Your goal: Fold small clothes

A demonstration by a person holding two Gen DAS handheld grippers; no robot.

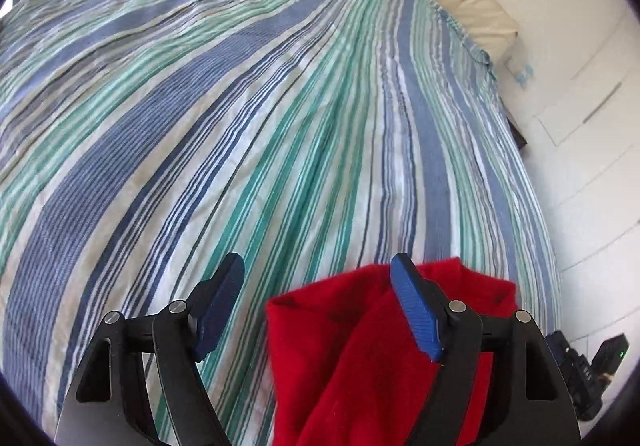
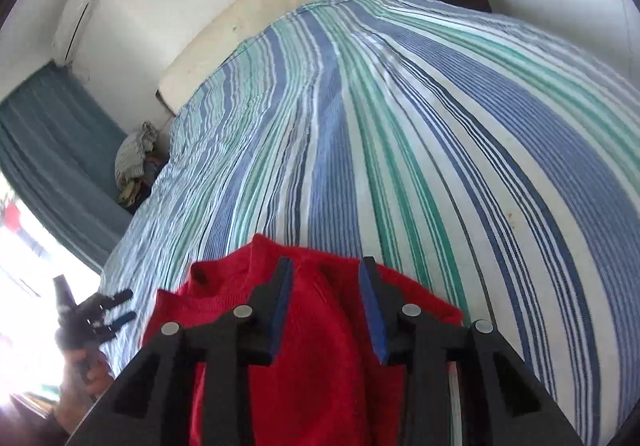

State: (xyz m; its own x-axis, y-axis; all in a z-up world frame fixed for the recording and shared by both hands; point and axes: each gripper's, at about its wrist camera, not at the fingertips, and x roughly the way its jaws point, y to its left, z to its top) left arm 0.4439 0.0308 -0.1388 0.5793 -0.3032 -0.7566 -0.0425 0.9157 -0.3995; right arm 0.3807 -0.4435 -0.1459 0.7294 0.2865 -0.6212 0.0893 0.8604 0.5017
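Garment: one red knit garment (image 2: 320,350), folded over on itself, lies on the near part of the bed; a fold ridge shows in the left wrist view (image 1: 360,330).
Garment count: 1, no other clothes on the sheet.
Left gripper (image 1: 316,302): jaws wide apart, nothing clamped. Its right blue pad (image 1: 416,310) sits over the red cloth, its left blue pad (image 1: 220,306) is over bare sheet. The garment's left edge lies in the gap; whether the right pad touches the cloth cannot be told.
Right gripper (image 2: 326,306): jaws part open, two blue pads (image 2: 282,310) standing apart over the red cloth. Nothing pinched between them; contact with the cloth below cannot be told.
Gripper count: 2, each seen from its own camera. The left one also shows small at the left of the right wrist view, held by a hand (image 2: 86,374). The right one shows as dark gear at the right edge of the left wrist view.
Bed sheet (image 1: 280,126): 1, blue, teal and white stripes, covers nearly all the mattress, slightly wrinkled.
Mattress (image 2: 260,14): 1, cream, bare strip at the far end beyond the sheet.
Curtain (image 2: 52,142): 1, blue-grey, left side of the right wrist view.
Clothes pile (image 2: 136,162): 1 heap beside the bed, near the curtain; pieces too small to count.
Wall unit (image 2: 74,22): 1 white air conditioner high on the wall.
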